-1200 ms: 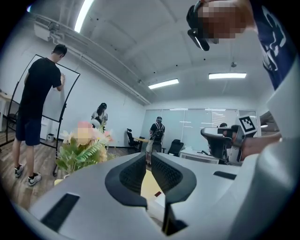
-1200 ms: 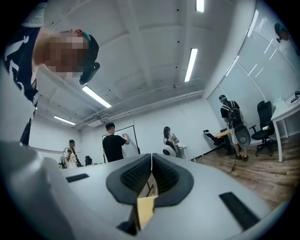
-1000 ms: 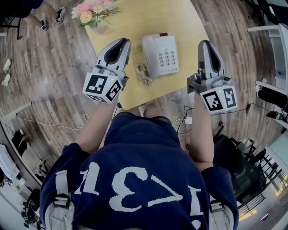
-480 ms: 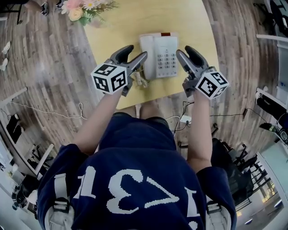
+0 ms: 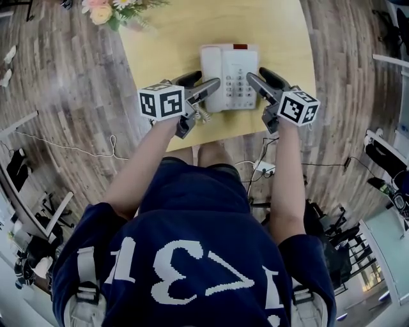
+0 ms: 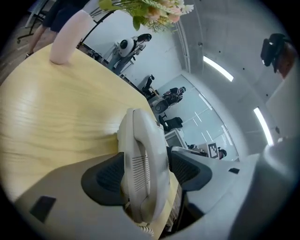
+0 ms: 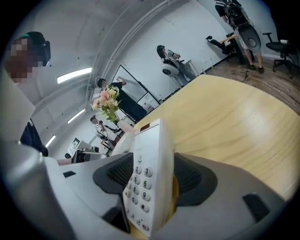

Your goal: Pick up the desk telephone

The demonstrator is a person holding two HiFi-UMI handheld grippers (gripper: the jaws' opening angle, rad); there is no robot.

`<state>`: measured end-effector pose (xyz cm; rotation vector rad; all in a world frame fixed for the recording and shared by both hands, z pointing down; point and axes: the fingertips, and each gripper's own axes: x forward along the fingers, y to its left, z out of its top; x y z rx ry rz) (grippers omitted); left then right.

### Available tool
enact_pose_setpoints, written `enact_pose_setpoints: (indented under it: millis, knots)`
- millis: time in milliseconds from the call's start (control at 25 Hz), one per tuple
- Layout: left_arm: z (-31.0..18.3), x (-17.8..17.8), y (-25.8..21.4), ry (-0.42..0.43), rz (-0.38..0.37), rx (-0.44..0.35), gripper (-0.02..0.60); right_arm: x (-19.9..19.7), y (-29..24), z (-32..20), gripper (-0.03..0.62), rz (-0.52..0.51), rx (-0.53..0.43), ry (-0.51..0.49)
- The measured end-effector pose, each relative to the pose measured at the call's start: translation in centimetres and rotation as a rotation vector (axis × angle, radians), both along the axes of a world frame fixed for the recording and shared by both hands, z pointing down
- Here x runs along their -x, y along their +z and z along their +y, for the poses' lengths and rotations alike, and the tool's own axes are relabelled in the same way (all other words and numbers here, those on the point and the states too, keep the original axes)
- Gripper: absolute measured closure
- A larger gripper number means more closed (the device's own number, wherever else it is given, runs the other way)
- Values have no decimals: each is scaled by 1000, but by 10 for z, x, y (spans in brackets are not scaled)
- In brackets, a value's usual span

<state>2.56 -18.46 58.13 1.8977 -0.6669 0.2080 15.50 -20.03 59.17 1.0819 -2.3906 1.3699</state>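
- On a pale wooden desk (image 5: 166, 38), a white phone (image 5: 230, 76) sits flat near the front edge, its long axis running straight away from the person.
- Left tongs (image 5: 206, 84) come in from the phone's left side at its near end. The jaws are drawn in on the handset (image 6: 143, 159), which fills the space between the two dark pads.
- Right tongs (image 5: 258, 79) mirror them on the keypad side. Their jaws are narrowed round the phone's right edge (image 7: 150, 164). A thin strip of desk colour beside one pad leaves it slightly unclear whether that pad is pressing yet.
- Both tongs angle inward toward each other with the phone squarely between them, and neither is nearer than the other.
- A lift would likely need both hands to rise together. The left grip appears to be on the handset, not the body, so it could come off its cradle.
- A coiled cord (image 5: 203, 115) hangs at the near-left corner, and flowers (image 5: 108, 9) stand well apart at the far left.
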Motion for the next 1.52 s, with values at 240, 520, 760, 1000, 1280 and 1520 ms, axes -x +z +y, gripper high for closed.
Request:
enact_pose_setpoints:
  millis: [240,520,760,1000,1280,1520]
  knots:
    - [3,-3,13,-1,46,77,265,12,16,4,344,-39,73,-41]
    - [4,-6,11,43,72,69,264,7,15,0,344,-158,124,55]
    - [1,-3,9,21,117,44,262,0,10,-2,384,-149,96,125]
    - [3,6,-14,32,76,-92,264,10,-12,9,390,-149,24,104]
    - [-13,22,-82,71,44,-320,267,23,-71,5,395,-219,-152,179]
    - [-36,25,-153,73,50,-507,268,26,-146,-22,395,-207,-335,155]
